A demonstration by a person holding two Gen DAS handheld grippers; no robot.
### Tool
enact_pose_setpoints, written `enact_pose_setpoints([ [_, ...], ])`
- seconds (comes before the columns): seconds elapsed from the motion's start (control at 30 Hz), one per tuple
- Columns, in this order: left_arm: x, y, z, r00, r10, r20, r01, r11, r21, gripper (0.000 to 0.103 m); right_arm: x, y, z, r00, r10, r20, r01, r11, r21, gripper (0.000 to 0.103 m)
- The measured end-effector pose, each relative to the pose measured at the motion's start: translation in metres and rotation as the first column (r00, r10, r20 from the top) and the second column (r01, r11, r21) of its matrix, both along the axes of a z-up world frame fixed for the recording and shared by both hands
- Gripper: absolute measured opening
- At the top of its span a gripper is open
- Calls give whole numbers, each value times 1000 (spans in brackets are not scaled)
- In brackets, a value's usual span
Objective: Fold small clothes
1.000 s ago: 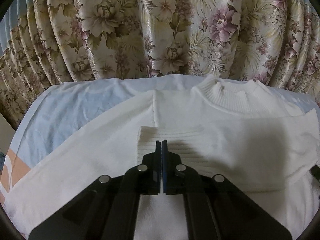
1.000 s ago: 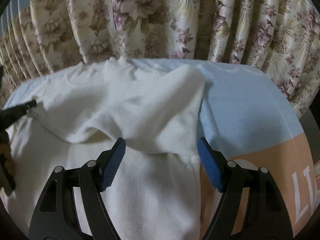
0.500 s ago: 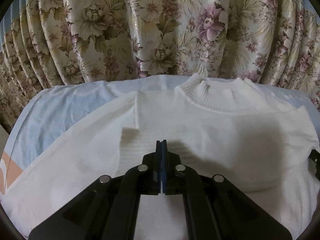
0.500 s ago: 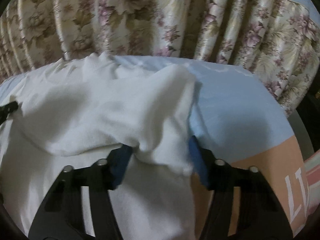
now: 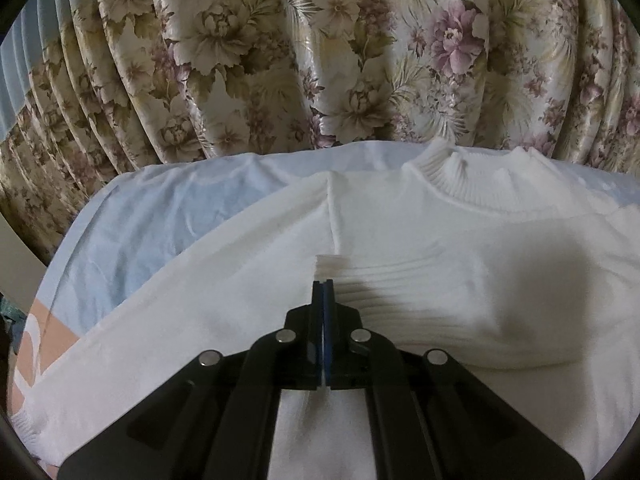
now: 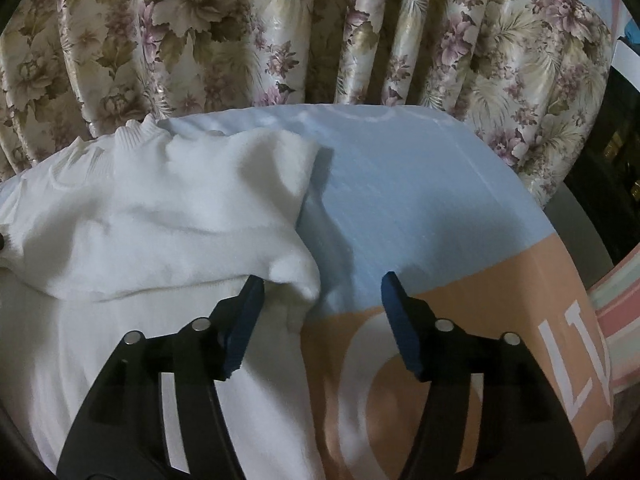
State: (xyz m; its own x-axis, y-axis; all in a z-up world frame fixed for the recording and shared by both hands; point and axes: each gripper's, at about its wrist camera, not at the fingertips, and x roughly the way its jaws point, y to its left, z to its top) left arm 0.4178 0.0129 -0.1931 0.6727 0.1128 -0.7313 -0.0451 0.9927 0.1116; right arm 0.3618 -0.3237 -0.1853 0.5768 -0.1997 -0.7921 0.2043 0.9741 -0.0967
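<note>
Looking through both wrist cameras, I see the white sweater (image 5: 400, 232) lying flat on a light blue and orange sheet (image 6: 420, 208), in front of a flowered curtain (image 5: 320, 60). One sleeve (image 5: 460, 300) is folded across the chest. My left gripper (image 5: 323, 284) has its jaws pressed together, and its tips sit at the ribbed cuff (image 5: 340, 276); if cloth is pinched, I cannot tell. My right gripper (image 6: 322, 300) has its jaws spread wide, with the sweater's folded edge between them.
</note>
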Motion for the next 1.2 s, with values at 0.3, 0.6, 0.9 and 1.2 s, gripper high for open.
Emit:
enact_pose_setpoints([
  [0.3, -61, 11, 40, 997, -36, 72, 40, 997, -59, 0, -38, 11, 36, 990, 89, 107, -96, 994, 61, 73],
  [0.6, -135, 24, 76, 994, -20, 103, 29, 996, -87, 53, -88, 49, 74, 973, 167, 161, -179, 982, 65, 85],
  [0.9, -203, 67, 95, 992, 34, 123, -21, 994, -110, 57, -136, 101, 105, 951, 234, 203, -255, 963, 83, 87],
  [1.2, -251, 139, 82, 992, 91, 89, -83, 993, -88, 58, -180, 165, 111, 942, 257, 215, -285, 953, 106, 87],
])
